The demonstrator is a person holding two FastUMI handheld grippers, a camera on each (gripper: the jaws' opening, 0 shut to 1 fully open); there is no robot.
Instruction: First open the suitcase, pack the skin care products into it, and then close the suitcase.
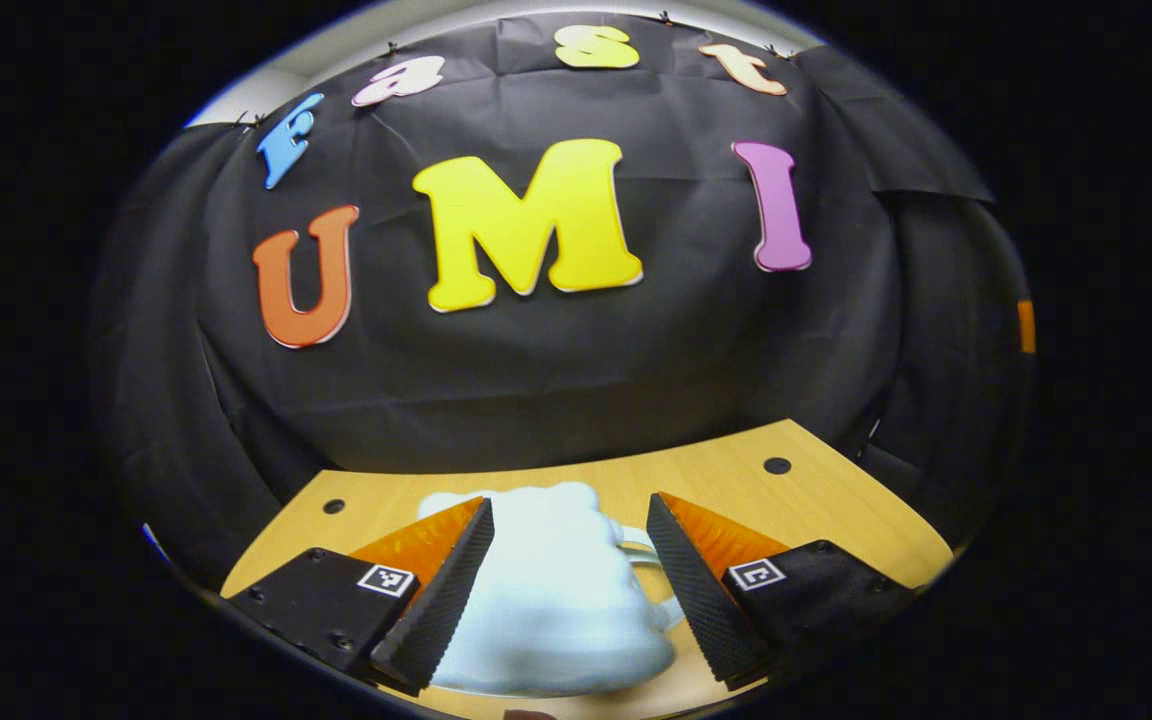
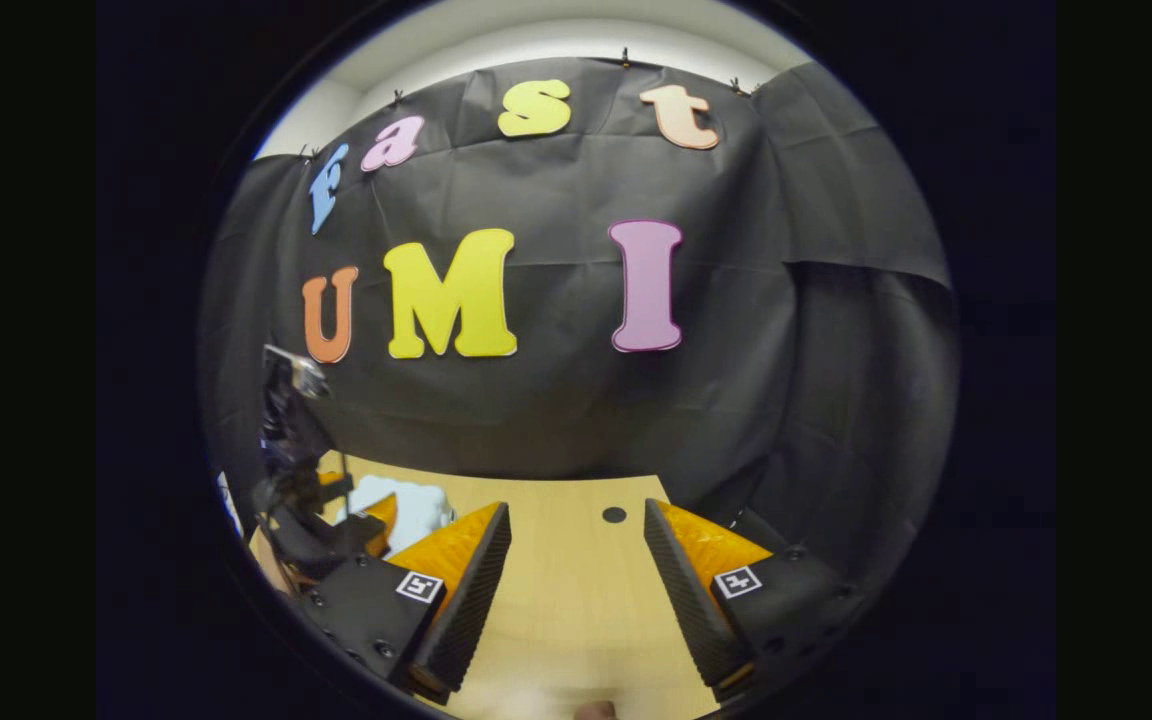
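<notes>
A small pale blue suitcase (image 1: 556,600) with a lumpy shell and a handle (image 1: 651,560) on its right side lies on the wooden table (image 1: 736,480). My left gripper (image 1: 568,505) is open, its black-padded fingers flanking the case, left pad close against it, right pad beside the handle. In the right gripper view my right gripper (image 2: 576,505) is open over bare table (image 2: 576,590), holding nothing. Far to its left the left gripper (image 2: 321,510) shows beside the pale case (image 2: 416,505). I see no skin care products.
The table top has round dark holes (image 1: 777,465) (image 2: 614,514) near its far edge. Black cloth wall (image 1: 576,380) hangs right behind the table. The table's right corner (image 1: 936,560) drops off close by.
</notes>
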